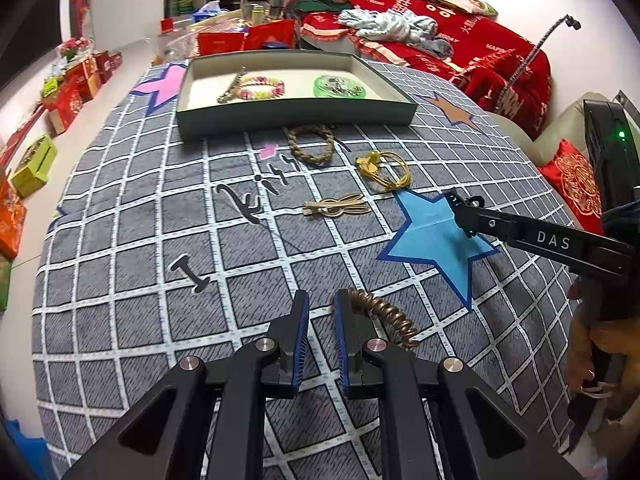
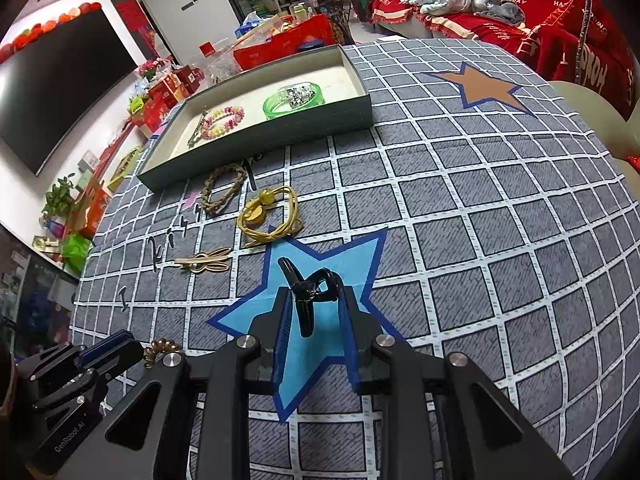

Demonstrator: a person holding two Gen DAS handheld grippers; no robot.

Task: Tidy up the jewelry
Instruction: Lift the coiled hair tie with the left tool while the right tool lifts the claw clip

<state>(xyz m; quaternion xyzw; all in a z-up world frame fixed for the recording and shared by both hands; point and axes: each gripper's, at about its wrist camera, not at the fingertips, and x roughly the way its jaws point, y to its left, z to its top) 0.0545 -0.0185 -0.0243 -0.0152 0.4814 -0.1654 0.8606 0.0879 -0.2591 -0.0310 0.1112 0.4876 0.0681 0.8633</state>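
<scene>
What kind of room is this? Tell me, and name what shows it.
Probably a home living room: a sofa draped in red covers, a wall-mounted television, and stacked gift boxes along the wall beside the cloth-covered table.

The right gripper [image 2: 314, 300] pinches a black hair claw [image 2: 308, 292] between its blue fingers [image 2: 283, 320] above the blue star [image 2: 304, 344] on the checked surface [image 2: 480, 240], with the yellow cord [image 2: 268, 216] and the tray [image 2: 260, 136] beyond.

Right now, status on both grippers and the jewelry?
Right gripper shut on black claw clip. Left gripper shut, empty, beside brown coil tie. Three pieces loose before tray. Path clear.
</scene>
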